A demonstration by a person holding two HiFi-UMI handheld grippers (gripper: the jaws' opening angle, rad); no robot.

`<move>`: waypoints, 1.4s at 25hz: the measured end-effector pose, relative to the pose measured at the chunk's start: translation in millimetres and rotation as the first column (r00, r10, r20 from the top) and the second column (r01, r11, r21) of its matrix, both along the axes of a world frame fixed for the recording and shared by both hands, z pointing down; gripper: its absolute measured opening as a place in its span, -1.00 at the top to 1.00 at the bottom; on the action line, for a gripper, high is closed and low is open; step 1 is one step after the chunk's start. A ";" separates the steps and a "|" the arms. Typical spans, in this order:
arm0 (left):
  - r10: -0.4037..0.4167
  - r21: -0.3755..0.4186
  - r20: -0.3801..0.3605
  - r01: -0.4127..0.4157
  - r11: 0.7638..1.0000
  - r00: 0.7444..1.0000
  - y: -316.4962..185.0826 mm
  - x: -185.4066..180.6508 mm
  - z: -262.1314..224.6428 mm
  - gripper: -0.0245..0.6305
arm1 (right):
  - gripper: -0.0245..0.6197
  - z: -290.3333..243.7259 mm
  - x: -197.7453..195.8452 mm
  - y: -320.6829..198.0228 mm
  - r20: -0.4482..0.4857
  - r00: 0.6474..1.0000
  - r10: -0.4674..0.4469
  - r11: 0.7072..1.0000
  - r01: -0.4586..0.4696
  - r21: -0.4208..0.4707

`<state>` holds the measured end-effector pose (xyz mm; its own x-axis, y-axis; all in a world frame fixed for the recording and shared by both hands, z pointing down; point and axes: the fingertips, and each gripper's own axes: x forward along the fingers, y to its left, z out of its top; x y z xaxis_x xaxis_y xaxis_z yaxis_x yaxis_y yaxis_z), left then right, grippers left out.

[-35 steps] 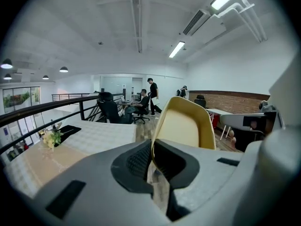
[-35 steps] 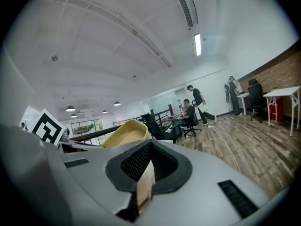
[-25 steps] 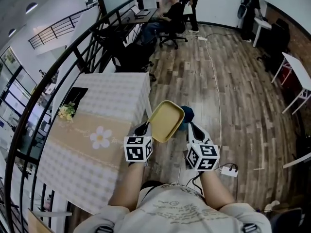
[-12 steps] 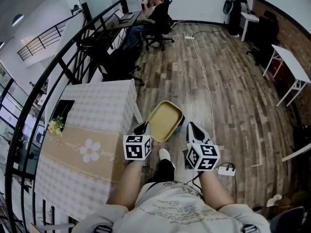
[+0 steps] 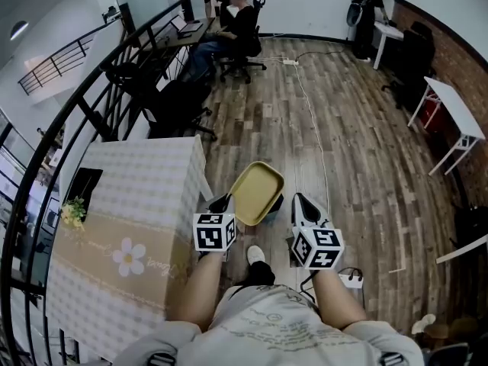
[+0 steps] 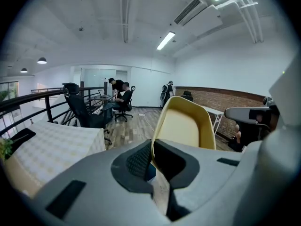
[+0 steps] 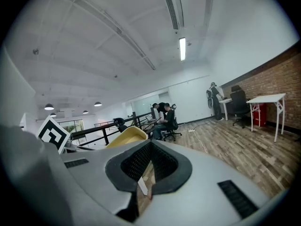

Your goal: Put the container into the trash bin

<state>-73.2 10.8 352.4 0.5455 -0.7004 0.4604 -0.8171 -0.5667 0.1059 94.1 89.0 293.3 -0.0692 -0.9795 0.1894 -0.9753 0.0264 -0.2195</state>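
Above the wood floor [image 5: 366, 151], left gripper [image 5: 224, 203] fingers pinch the container [image 5: 258, 193]; right gripper [image 5: 300, 201] fingers sit closed.

container [image 5: 257, 193] — smooth matt plastic | floor [image 5: 358, 151] — wood planks | table cover [image 5: 145, 197]: checked cloth

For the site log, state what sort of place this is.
Probably an open-plan office on an upper level: people at a desk with office chairs, a black railing along one side, white tables by a brick wall.

The container [image 5: 258, 193] hangs above the trash bin [image 5: 277, 202], table [image 5: 145, 197] to its left.
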 end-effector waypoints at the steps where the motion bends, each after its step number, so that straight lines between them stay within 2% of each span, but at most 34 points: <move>1: -0.001 -0.007 0.000 0.001 1.000 1.000 -10.4 2.6 3.7 0.85 | 0.92 2.6 2.1 -11.2 -0.003 1.000 -0.003 1.000 0.003 -0.006; 14: 0.007 -0.062 0.024 -0.005 0.998 1.000 -171.4 44.1 24.8 0.85 | 0.92 6.5 47.4 -175.9 -0.008 1.000 -0.002 0.999 0.002 -0.035; 22: 0.018 -0.093 0.026 -0.015 0.996 1.000 -249.3 55.3 42.9 0.85 | 0.92 15.1 56.4 -257.7 -0.026 1.000 -0.005 0.998 0.004 -0.055; 28: 0.015 -0.127 0.026 -0.012 0.992 1.000 -288.2 65.9 56.3 0.85 | 0.92 20.9 65.3 -297.0 -0.033 0.999 -0.013 0.997 0.011 -0.076; 35: 0.001 -0.220 0.074 0.015 0.975 0.997 -306.2 93.2 95.9 0.85 | 0.92 61.1 97.2 -325.2 0.015 0.999 -0.034 0.985 0.036 -0.169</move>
<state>20.0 -295.5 448.3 0.4999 -0.5809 0.6424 -0.8310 -0.5306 0.1669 191.3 -236.2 354.4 -0.1060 -0.9303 0.3512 -0.9717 0.0220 -0.2351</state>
